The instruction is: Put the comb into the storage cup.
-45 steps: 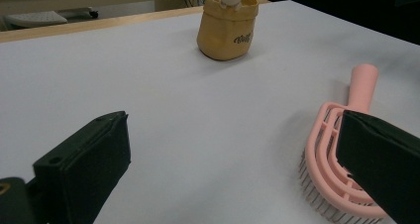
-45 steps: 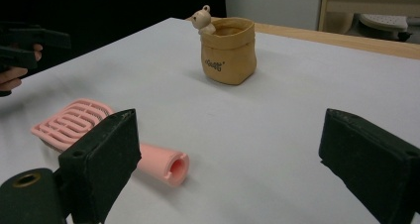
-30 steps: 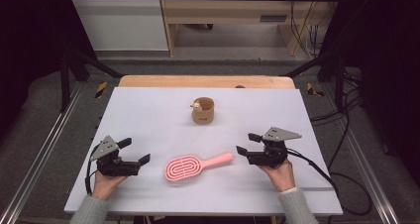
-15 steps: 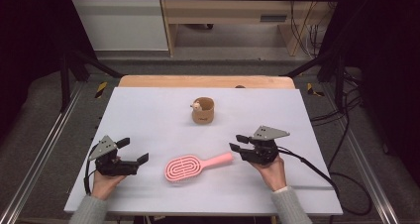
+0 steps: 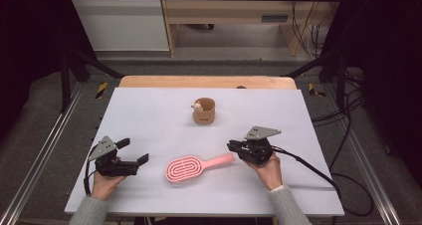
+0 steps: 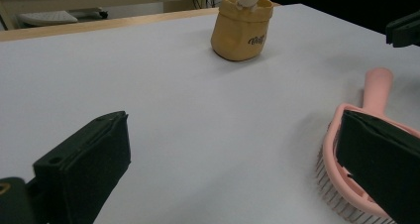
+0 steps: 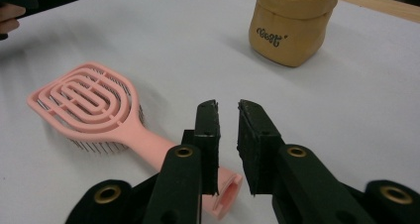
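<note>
Since the earlier frame my right gripper (image 5: 238, 148) has travelled inward from the desk's right side and now sits at the handle end of the pink hairbrush (image 5: 195, 167); the brush, the tan pouch (image 5: 204, 111) and my left gripper (image 5: 133, 153) hold their places. State of fingers: the right pair stands narrow, a slim gap between the pads (image 7: 208, 130), closed on nothing, with the handle tip (image 7: 225, 196) just below and slightly to one side of them; the left pair is spread wide and empty, resting near the desk's front-left corner. The brush lies bristles down near the middle of the desk's front edge, between the two grippers. Its long axis runs almost parallel to that edge, slightly tilted; the head points toward the front-left corner, the handle toward the right edge and a little away from me. Risks, as I judge them: the gap looks too narrow to admit the handle, so an advance now would shove the brush leftward or spin it. A grip at the extreme tip could let the heavier head droop or twist out.
</note>
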`<state>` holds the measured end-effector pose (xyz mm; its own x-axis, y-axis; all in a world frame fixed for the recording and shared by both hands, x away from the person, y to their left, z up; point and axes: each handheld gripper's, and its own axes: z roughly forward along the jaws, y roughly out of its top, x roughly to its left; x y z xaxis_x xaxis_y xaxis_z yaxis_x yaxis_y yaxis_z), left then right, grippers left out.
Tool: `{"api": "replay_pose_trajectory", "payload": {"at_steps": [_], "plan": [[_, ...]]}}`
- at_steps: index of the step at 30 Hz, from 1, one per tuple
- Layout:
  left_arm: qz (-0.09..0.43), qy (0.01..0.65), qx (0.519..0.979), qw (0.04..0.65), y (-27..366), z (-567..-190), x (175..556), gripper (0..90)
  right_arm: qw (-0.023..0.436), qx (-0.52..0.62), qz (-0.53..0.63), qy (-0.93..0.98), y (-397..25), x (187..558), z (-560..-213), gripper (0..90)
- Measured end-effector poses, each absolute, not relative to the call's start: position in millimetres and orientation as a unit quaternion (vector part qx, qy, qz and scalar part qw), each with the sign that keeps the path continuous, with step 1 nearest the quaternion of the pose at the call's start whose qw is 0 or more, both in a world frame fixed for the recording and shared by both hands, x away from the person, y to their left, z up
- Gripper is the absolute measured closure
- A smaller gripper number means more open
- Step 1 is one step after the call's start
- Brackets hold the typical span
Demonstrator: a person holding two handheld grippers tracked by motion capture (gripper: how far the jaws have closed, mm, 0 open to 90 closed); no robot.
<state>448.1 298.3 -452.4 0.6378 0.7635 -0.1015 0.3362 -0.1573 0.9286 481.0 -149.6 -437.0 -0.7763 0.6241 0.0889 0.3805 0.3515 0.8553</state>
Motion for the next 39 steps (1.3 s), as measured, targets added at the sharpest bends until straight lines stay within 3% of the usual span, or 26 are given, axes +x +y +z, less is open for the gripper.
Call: {"api": "replay_pose_trajectory", "payload": {"at_steps": [11, 39], "plan": [[0.201, 0.376, 0.733, 0.529, 299, -453, 448, 0.2, 0.097, 0.312, 0.452, 0.83, -135, 488, -443, 89.9], [0.203, 0.379, 0.733, 0.528, 301, -454, 449, 0.2, 0.066, 0.314, 0.386, 0.865, -123, 487, -461, 90.0]]}}
